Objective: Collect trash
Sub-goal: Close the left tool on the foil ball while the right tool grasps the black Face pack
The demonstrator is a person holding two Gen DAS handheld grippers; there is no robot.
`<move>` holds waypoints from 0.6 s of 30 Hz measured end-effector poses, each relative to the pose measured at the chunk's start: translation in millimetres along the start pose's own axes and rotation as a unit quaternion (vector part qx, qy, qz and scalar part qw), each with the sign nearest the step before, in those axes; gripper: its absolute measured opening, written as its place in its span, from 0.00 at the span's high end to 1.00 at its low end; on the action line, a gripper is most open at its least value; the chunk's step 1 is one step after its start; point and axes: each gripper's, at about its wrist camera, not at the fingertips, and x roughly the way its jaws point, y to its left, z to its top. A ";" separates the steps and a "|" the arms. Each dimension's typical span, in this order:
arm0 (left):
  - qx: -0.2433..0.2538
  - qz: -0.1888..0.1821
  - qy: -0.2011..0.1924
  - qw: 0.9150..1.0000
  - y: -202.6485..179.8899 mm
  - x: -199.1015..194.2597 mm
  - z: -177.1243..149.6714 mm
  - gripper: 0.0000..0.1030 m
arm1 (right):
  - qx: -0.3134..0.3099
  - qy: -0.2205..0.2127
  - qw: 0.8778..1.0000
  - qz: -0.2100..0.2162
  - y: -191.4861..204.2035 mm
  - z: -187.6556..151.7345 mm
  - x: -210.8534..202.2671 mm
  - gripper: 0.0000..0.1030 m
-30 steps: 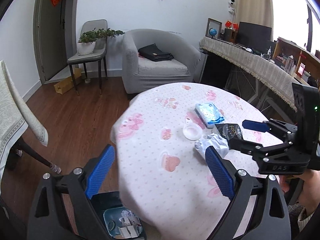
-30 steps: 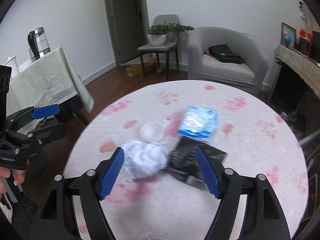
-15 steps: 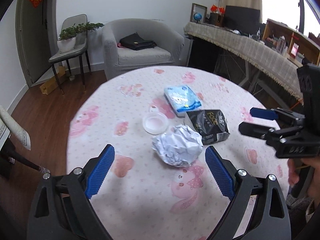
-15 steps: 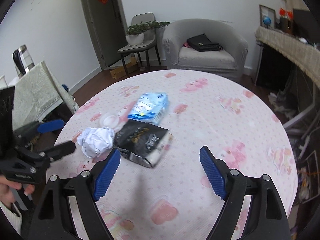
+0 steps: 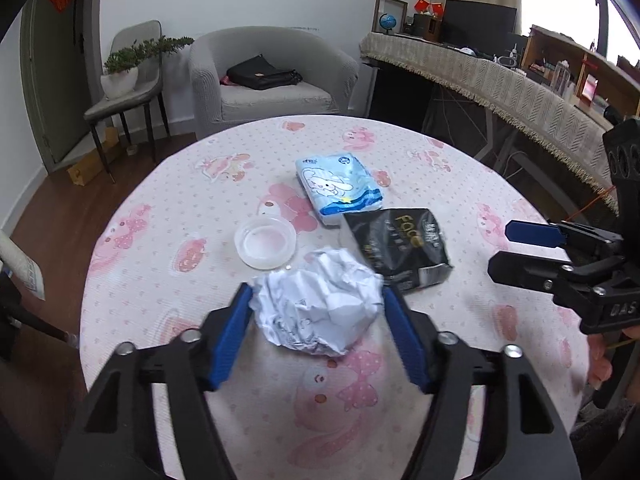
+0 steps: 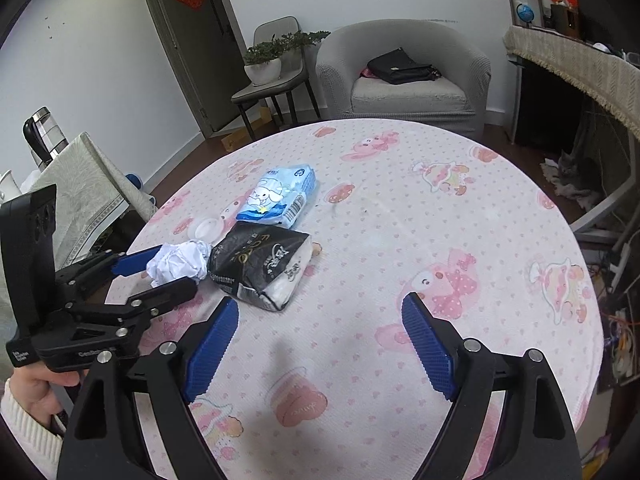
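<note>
A crumpled white paper ball (image 5: 320, 312) lies on the round table (image 5: 180, 200) with the pink cartoon cloth. My left gripper (image 5: 315, 290) is closing on it, and both blue pads touch its sides. The right wrist view shows the paper ball (image 6: 180, 258) between the left gripper's (image 6: 174, 270) fingers. Beside the ball lie a black tissue pack (image 5: 396, 244), a blue tissue pack (image 5: 340, 188) and a clear plastic lid (image 5: 265, 242). My right gripper (image 6: 319, 302) hovers open over bare cloth to the right of the black pack (image 6: 260, 264), with nothing between its fingers.
Behind the table stand a grey armchair (image 5: 276, 76) with a black bag and a chair with a potted plant (image 5: 128, 68). A cloth-covered sideboard (image 5: 500, 76) runs along the right. A grey cat (image 6: 572, 168) lies on the floor there. A kettle (image 6: 40, 132) stands at left.
My left gripper came in over the table and down to the paper ball, and its jaws narrowed onto it. My right gripper swung right, off the ball and the black pack.
</note>
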 end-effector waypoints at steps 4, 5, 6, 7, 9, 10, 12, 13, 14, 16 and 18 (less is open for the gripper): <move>-0.011 -0.006 -0.008 1.000 2.6 -4.1 2.2 0.41 | 0.004 0.005 1.000 0.006 5.5 0.9 6.5 0.14; -0.013 -0.007 -0.011 1.000 4.3 -6.2 1.9 0.41 | 0.003 0.006 1.000 0.006 8.3 1.8 8.8 0.14; -0.013 -0.004 -0.011 1.000 5.5 -7.9 1.4 0.41 | 0.002 0.007 1.000 0.006 11.2 2.5 11.0 0.13; -0.013 -0.002 -0.012 1.000 6.0 -10.1 0.1 0.41 | 0.001 0.008 1.000 0.007 13.4 2.6 12.5 0.13; -0.013 0.001 -0.013 1.000 8.7 -14.1 -0.8 0.41 | -0.004 0.011 1.000 0.010 20.6 3.8 17.5 0.13; -0.011 0.004 -0.014 1.000 9.6 -15.9 -1.2 0.41 | -0.006 0.013 1.000 0.010 23.9 4.2 20.1 0.13; -0.005 0.013 -0.015 1.000 11.5 -19.8 -2.5 0.41 | -0.007 0.017 1.000 0.009 28.8 4.8 24.4 0.13; -0.002 0.015 -0.015 1.000 12.8 -21.8 -3.2 0.41 | -0.007 0.019 1.000 0.010 31.1 5.3 27.0 0.12; 0.003 0.018 -0.018 1.000 14.7 -25.1 -4.3 0.41 | -0.004 0.021 1.000 0.012 33.8 6.4 30.5 0.12; 0.005 0.023 -0.021 1.000 19.1 -31.4 -5.6 0.41 | 0.005 0.027 0.999 0.016 37.8 8.3 37.8 0.12; 0.004 0.024 -0.023 0.999 24.5 -37.7 -7.4 0.41 | 0.005 0.030 0.999 0.014 41.9 9.8 43.2 0.12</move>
